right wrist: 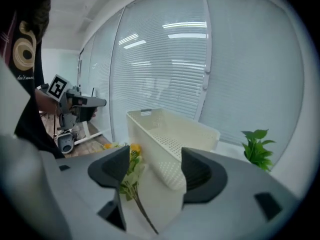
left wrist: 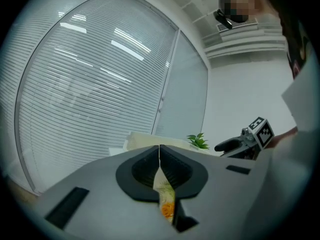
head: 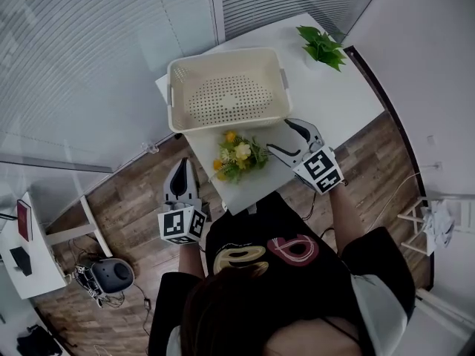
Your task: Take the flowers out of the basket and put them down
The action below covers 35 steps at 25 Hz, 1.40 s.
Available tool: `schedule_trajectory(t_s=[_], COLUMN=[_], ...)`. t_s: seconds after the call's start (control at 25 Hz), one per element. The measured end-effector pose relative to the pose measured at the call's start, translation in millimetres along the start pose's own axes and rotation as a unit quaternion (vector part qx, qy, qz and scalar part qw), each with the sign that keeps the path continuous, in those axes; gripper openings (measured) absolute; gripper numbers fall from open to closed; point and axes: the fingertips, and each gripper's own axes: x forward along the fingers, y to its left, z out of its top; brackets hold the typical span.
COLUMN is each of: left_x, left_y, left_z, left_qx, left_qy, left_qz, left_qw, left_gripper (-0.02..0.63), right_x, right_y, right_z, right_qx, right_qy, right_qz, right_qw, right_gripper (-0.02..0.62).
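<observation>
Head view: flowers lie at the near edge of the worktop, just beside the basket. Right gripper jaws stand wide apart, left gripper jaws are pressed together; neither holds anything.

1. White table: stands on a wood-plank floor, beside closed window blinds.
2. Green potted plant: upright at the table's far corner.
3. Small white side table: at left, well apart.
4. Dark round appliance: on the floor just beside it.
</observation>
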Motion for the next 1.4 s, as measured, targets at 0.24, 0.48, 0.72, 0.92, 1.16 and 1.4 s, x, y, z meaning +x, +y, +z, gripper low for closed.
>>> schedule_trajectory(t_s=[0.24, 0.48, 0.72, 0.92, 1.16, 1.4], left_x=[-1.9, -6.3, -4.1, -5.4, -2.7, 1.0], left_y=[-9.7, -16.4, -33.0, -36.0, -43.6, -48.9], left_z=[1.1, 8.2, 5.6, 3.7, 1.0, -1.4], left_qx=[0.001, 0.033, 0.048, 0.032, 0.039, 0.037], left_qy=[-0.009, -0.012, -0.015, -0.018, -0.015, -0.010], left_qz=[-0.005, -0.007, -0.029, -0.037, -0.048, -0.059], left_qw=[0.9999, 0.9994, 0.9983, 0.9987, 0.9980, 0.9975], left_gripper=[0.018, 0.018, 0.018, 0.018, 0.018, 0.018], right_x=[-22.1, -37.2, -32.2, -31.7, -32.8, -32.6], right_y=[-11.1, -9.8, 6.1, 12.9, 18.0, 18.2], right_z=[23.0, 21.9, 2.8, -1.2, 12.2, 10.6], right_qx=[0.051, 0.107, 0.143, 0.140, 0.118, 0.103], right_qy=[-0.075, -0.116, -0.113, -0.111, -0.131, -0.125], right_qz=[-0.083, -0.153, -0.168, -0.180, -0.188, -0.200], right_qw=[0.992, 0.975, 0.969, 0.967, 0.966, 0.966], right_gripper=[0.322, 0.319, 0.237, 0.163, 0.071, 0.011])
